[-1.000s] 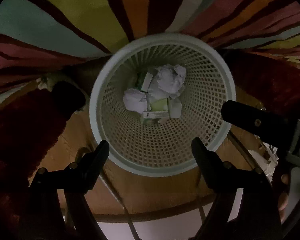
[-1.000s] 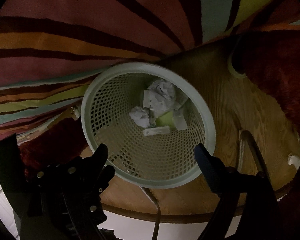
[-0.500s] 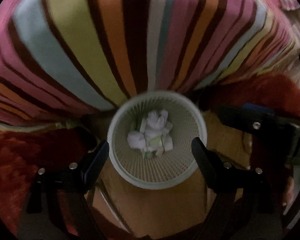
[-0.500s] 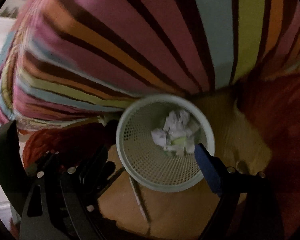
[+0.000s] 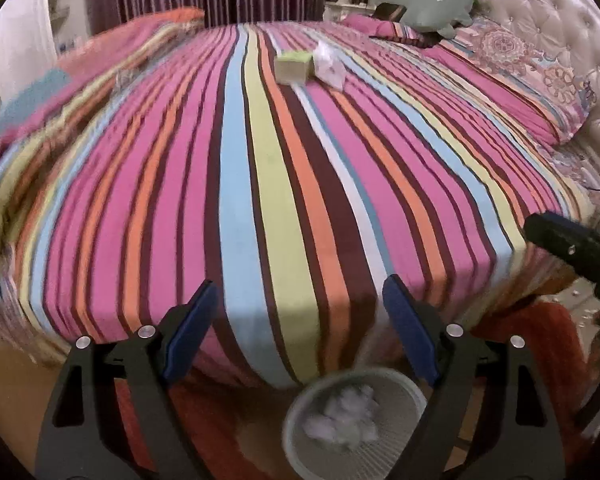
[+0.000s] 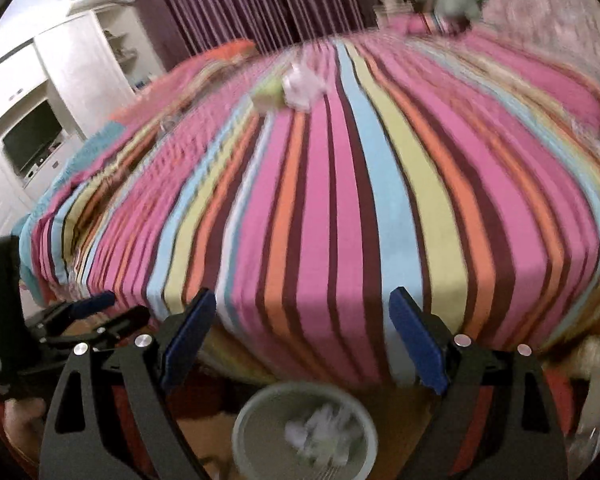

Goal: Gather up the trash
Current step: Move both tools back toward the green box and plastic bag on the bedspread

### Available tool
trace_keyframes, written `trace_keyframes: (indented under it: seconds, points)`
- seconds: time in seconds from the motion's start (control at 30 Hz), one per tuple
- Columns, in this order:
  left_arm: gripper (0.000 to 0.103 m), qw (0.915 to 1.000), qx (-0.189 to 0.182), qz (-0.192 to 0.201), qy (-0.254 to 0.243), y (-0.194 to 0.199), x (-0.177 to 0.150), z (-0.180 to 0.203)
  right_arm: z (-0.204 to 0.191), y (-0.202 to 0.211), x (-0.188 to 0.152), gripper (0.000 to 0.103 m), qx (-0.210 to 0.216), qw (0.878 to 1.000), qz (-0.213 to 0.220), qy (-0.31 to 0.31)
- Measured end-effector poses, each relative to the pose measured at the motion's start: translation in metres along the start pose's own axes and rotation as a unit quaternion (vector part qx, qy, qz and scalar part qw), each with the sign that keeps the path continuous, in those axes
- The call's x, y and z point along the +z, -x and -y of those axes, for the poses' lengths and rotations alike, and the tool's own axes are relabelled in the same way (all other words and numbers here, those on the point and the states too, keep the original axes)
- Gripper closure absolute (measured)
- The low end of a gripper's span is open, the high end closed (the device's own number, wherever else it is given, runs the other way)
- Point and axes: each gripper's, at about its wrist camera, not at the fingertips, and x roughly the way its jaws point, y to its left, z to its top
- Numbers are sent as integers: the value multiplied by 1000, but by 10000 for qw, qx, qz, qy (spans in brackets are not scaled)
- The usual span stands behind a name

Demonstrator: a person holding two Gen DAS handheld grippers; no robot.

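Two items on the bed [image 5: 284,184] — green box [image 5: 294,66], wrapper [image 5: 329,68].

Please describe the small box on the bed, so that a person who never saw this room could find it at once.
Look at the wide bed with the striped cover. Far across it, near the middle of the stripes, lies a small pale green box. A crumpled clear plastic bag lies right beside it, but the box alone has straight edges and flat sides.
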Motion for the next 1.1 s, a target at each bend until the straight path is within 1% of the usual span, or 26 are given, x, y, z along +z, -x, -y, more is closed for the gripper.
trace_keyframes:
  seconds: [0.13,0.2,0.27,0.37,0.4,0.43,0.63,0.77,0.9,0.93,1.03,1.1]
  points:
    - [21,9999,88,73,-119,-16,35,0,3,-7,38,19,-19,9996,280,101]
    - [21,9998,127,98,-152,-31,54,-1,2,-7,50,19,-2,9994,343,87]
    - [21,9997,152,113,-184,-45,71,0,4,-17,69,19,3,9990,418,129]
    - [21,9997,132,151,-152,-58,91,-5,7,-26,91,19,-3,9989,391,249]
    - [21,9997,127,180,-129,-64,99,-5,11,-22,97,19,0,9989,388,256]
    - [21,9996,133,209,-105,-70,106,-6,16,-30,108,19,14,9990,342,271]
    - [21,9994,197,275,-13,-104,150,-13,31,-51,135,19,42,9990,274,337]
    - [21,9994,198,279,-14,-125,175,-20,31,-74,154,19,52,9983,236,531]
    - [21,9997,117,216,-54,-151,198,-25,33,-96,167,19,74,9975,192,682]
    - [21,9997,105,193,-81,-158,203,-27,32,-108,177,19,104,9967,84,798]
    - [21,9997,-60,170,-166,-176,219,-30,32,-119,188,19,202,9958,-1,889]
    - [21,9995,-182,133,-198,-189,230,-32,32,-127,199,19,263,9951,16,951]
